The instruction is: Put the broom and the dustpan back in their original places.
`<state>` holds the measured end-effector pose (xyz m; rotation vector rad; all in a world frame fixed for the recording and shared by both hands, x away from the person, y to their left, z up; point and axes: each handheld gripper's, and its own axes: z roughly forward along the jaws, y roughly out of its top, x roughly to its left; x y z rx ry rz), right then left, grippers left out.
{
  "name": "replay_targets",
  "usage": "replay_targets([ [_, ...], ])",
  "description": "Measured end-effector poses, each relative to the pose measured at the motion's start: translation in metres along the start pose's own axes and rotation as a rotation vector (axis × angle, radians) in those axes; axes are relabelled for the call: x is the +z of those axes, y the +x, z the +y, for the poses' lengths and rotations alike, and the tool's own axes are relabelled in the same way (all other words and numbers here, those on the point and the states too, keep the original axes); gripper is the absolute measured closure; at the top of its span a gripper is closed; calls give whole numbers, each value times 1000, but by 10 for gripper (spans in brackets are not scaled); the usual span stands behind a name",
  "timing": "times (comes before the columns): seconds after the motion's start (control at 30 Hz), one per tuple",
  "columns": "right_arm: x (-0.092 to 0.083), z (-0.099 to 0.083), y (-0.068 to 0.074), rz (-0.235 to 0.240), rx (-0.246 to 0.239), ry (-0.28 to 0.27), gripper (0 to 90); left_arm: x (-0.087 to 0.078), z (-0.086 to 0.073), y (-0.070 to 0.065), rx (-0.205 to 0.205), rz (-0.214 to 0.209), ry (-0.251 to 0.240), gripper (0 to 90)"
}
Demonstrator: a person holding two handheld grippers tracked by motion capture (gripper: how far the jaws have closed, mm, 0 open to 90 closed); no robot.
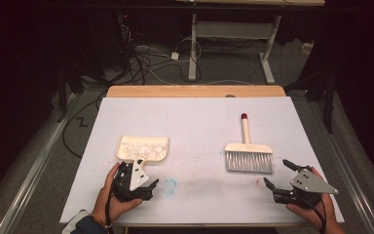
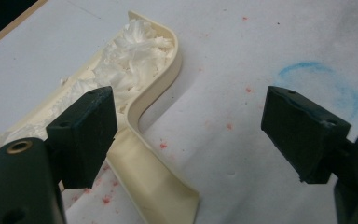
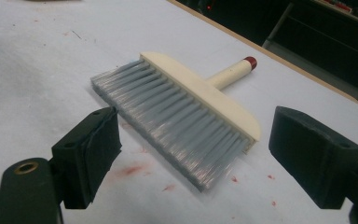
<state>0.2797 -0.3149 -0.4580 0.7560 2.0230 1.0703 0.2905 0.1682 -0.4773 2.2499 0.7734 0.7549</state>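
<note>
One dustpan (image 1: 142,148), one brush (image 1: 248,152)

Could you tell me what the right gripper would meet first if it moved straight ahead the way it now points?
Most likely the brush: the right gripper, its jaws open, faces the grey bristles, which lie flat on the table just ahead. Depth is hard to judge, so the jaws might pass just over them.

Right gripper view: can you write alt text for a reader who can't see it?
A cream-backed hand brush with grey bristles lies flat on the white table cover, its red-tipped handle pointing away. The right tongs are open, their two black jaws framing the bristle edge without touching it. Faint red specks mark the cover nearby.
</note>
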Motion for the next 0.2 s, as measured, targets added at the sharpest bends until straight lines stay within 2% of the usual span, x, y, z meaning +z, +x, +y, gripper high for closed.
replay_targets([
  [0.2, 1, 1, 0, -4, 1, 1, 167, 2, 0, 1, -4, -5, 2, 182],
])
